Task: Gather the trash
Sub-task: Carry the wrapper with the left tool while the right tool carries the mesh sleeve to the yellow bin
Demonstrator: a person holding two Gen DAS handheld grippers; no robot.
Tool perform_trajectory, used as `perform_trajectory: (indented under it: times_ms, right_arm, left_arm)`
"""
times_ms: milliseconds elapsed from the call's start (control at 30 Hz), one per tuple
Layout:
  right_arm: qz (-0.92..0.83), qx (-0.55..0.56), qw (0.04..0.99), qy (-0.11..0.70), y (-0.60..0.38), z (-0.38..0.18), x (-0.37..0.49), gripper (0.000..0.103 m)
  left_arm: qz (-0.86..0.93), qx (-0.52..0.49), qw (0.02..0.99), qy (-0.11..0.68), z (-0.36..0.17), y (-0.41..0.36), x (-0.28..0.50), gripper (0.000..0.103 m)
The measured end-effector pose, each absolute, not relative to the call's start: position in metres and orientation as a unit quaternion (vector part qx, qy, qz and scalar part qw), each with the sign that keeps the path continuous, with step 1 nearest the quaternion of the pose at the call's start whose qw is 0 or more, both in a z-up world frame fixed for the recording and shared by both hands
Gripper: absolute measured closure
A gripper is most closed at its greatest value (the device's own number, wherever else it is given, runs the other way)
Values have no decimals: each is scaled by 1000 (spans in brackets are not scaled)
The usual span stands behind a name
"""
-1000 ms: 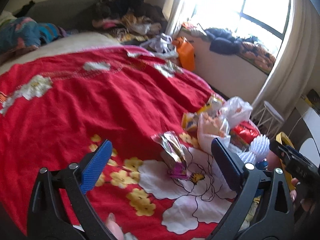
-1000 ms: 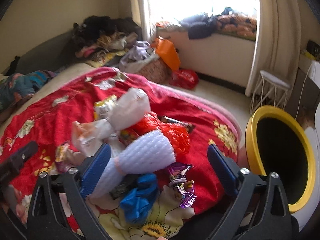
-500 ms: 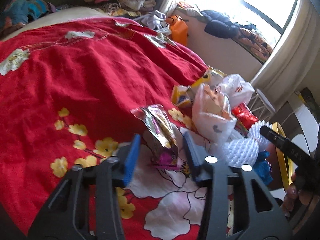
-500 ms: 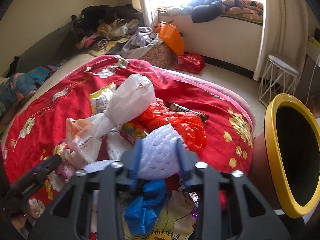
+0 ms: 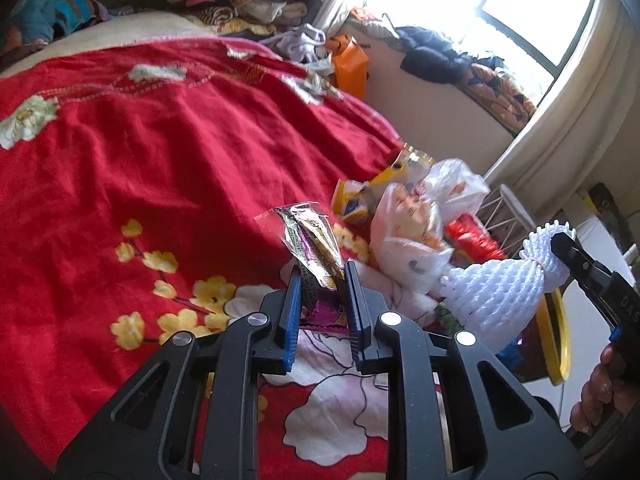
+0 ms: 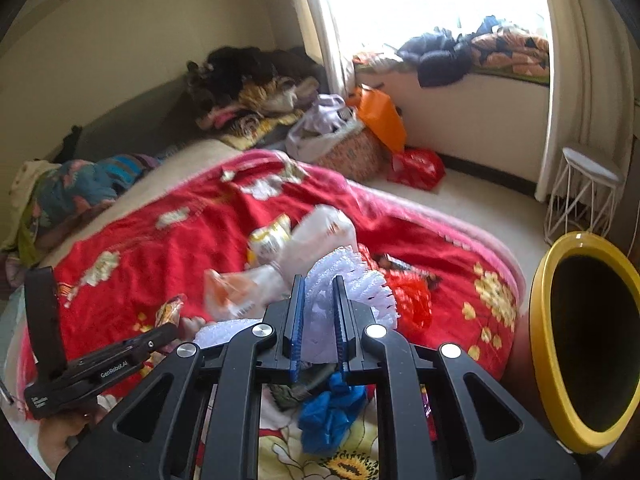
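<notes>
The left gripper [image 5: 322, 280] had just been closing, and its fingers [image 5: 293, 300] pinched a crinkled snack wrapper [image 5: 310, 244] that stood up from the red floral bedspread [image 5: 160, 152]; the right gripper [image 6: 318, 300] had likewise just been closing, and its fingers [image 6: 297, 312] were pressed onto a white foam fruit net [image 6: 348, 272], which in the left view looked lifted clear of the pile and flared out to either side of the pads; the rest of the trash lay heaped near the bed's edge: a knotted white plastic bag [image 5: 412, 236], a yellow packet [image 5: 356, 200], a red plastic bag [image 6: 408, 296] and a crumpled blue bag [image 6: 332, 412] just under the right gripper; the yellow-rimmed bin [image 6: 540, 320] stood beside the bed, to the right.

The risks, as I judged them, lay in the grips; the wrapper was slick and held only by its lower end, so a quick swing could let it slide out or flop against the pile; the foam net was soft and springy, so it might squeeze out from between the pads, or snag the white bag beside it and drag that along; both hands heading for one bin mouth could also collide, or drop a piece on the floor short of the rim.
</notes>
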State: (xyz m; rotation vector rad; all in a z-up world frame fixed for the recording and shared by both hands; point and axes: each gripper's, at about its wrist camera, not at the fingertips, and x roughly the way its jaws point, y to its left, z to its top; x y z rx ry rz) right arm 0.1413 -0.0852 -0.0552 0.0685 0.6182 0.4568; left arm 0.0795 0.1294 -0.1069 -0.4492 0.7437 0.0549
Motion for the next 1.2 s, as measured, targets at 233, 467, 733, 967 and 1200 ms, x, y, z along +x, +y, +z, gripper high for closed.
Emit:
perform_trajectory:
  times_ms: [233,467,733,967,1200]
  right_arm:
    - [211,37,937,274,-100,-34,136,90]
    - [190,49,945,260,-122,-25,132,90]
    - [161,59,955,244,-153,-17,128,90]
    - [127,59,962,235,-180,-16,125,90]
    - [94,70,966,229,-206,-16,127,90]
  left_arm:
    - [17,-196,923,332,-76,122,72,88]
    - [-12,-180,930,320,-53,102,75,88]
    - [-51,-153,936,311,-33,67,81,88]
    - [-84,-134,938,308,-24,37,87,88]
    - [-111,-114,937,312,-20,6,91,88]
